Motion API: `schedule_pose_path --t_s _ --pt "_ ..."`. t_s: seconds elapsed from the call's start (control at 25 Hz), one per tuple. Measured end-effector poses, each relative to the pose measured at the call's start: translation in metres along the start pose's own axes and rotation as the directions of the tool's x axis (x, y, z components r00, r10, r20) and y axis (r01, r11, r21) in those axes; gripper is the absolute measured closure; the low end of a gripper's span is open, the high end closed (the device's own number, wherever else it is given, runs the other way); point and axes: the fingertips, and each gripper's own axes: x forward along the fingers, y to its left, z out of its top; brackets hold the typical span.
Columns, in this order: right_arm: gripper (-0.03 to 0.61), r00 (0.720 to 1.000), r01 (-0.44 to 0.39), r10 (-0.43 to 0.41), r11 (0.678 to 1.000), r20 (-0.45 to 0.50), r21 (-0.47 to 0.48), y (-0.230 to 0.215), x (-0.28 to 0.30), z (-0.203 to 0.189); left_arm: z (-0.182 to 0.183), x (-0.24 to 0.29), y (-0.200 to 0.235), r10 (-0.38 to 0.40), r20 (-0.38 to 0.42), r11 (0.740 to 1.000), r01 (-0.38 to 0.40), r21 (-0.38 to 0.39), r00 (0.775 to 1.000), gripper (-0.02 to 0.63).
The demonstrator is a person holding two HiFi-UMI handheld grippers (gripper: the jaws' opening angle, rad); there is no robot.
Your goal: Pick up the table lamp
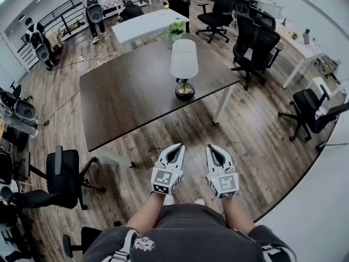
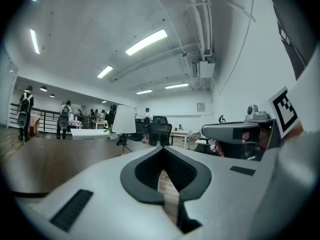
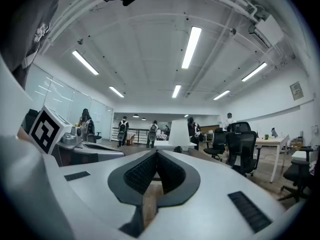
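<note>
Broad dark desk [image 1: 131, 91] set across the wooden floor [image 1: 245, 141], bare but for one item, so open to approach from its near long edge. Black office chairs [image 1: 253, 48] parked beyond the desk's right end, clear of that near edge and probably no hindrance.

Table lamp [image 1: 184, 64] upright on the desk, toward its right end and close to the near long edge: white shade on a slim stem, dark round base resting on the desk top. Close enough to that edge, by judgement, to be reached without leaning far over the desk.

Left gripper [image 1: 178, 147] and right gripper [image 1: 214, 148] held side by side and level, short of the desk's near edge and well apart from the lamp. Aimed toward the desk, likely a ready stance ahead of the walk-in.

Fingers [image 2: 187, 171] of the left pressed together, nothing between. Fingers [image 3: 175, 174] of the right likewise closed tip to tip and empty. Would need to spread before taking the stem. Pickup not yet begun, judging by the gap to the desk.
</note>
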Motion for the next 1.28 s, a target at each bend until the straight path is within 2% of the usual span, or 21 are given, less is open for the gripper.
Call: schedule_pose_path --t_s 0.2,0.72,0.92,1.28 --pt "0.551 1.000 0.010 -0.010 1.000 -0.016 0.012 -0.022 -0.007 -0.004 0.002 0.004 0.003 0.037 0.009 0.999 -0.037 -0.039 0.999 0.606" --pt "0.551 0.998 -0.058 0.057 0.998 0.035 0.034 -0.047 -0.023 -0.002 0.001 0.014 -0.035 0.075 -0.016 0.997 -0.075 0.023 0.997 0.606" --pt "0.551 0.996 -0.066 0.063 0.997 0.056 0.051 -0.056 -0.012 0.003 0.000 0.025 -0.024 0.086 -0.029 0.996 -0.085 0.027 0.996 0.606" --pt "0.549 0.997 -0.080 0.080 0.996 0.018 0.025 -0.078 0.037 -0.003 -0.002 0.082 0.009 0.075 -0.017 0.997 -0.075 0.001 0.997 0.606"
